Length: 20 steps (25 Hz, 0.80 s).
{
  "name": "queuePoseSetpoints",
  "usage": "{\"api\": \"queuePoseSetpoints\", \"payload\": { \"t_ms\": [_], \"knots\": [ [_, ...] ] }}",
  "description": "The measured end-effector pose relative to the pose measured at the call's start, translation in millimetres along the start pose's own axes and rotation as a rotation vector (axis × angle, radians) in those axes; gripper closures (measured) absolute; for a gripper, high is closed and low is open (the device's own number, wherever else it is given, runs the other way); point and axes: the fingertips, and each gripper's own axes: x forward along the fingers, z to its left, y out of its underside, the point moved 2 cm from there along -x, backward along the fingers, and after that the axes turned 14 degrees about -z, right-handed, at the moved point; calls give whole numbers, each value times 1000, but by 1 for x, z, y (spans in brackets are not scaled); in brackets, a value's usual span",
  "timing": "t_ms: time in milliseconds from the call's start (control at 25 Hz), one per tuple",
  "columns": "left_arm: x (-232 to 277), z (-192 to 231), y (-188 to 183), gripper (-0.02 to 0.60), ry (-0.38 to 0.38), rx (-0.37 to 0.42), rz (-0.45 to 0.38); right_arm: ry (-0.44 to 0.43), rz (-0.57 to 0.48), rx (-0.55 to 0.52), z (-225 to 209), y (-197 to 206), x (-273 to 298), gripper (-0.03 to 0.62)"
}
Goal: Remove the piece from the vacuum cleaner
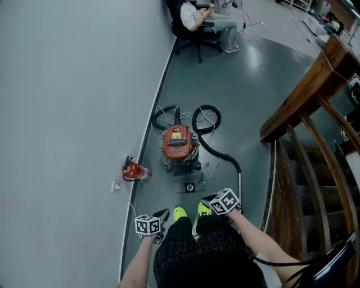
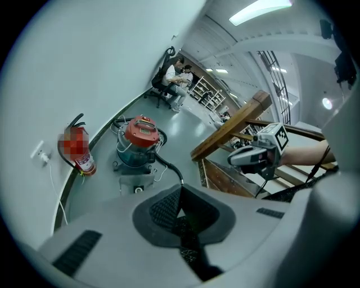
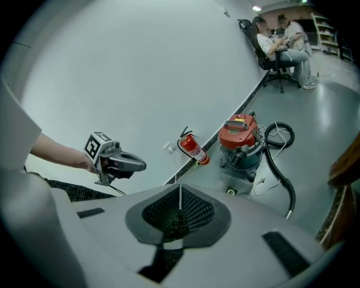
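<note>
The left forearm (image 1: 138, 264) and right forearm (image 1: 264, 239) reach forward and down on either side of the legs (image 1: 202, 247). The left tool (image 1: 163, 214) and right tool (image 1: 206, 198) slant toward the floor (image 1: 247, 101), each with jaws pressed together on nothing. Just past the yellow shoes (image 1: 180, 213), the vacuum (image 1: 178, 147) stands by the curved wall (image 1: 67, 112), its black hose (image 1: 222, 154) looping around. A fire extinguisher (image 1: 135, 171) is against the wall at its left. A seated person (image 1: 197, 17) is far behind.

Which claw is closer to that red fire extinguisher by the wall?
Left. In the head view the left claw sits just below the fire extinguisher; the right claw is farther off to its right.
</note>
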Motion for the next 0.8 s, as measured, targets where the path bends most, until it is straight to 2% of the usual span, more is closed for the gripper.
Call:
{"api": "queuePoseSetpoints", "payload": {
  "t_ms": [240,440,600,800],
  "knots": [
    [-14,-6,20,571,25,20,11,26,-6,-8,14,9,-4,571],
    [-39,-5,22,571,67,20,-36,69,-25,-30,40,10,1,570],
    [-65,-12,23,571,105,31,-88,106,-86,-32,69,8,2,571],
    [-89,-18,35,571,116,-7,-133,128,-138,-36,102,15,1,570]
  ]
}}
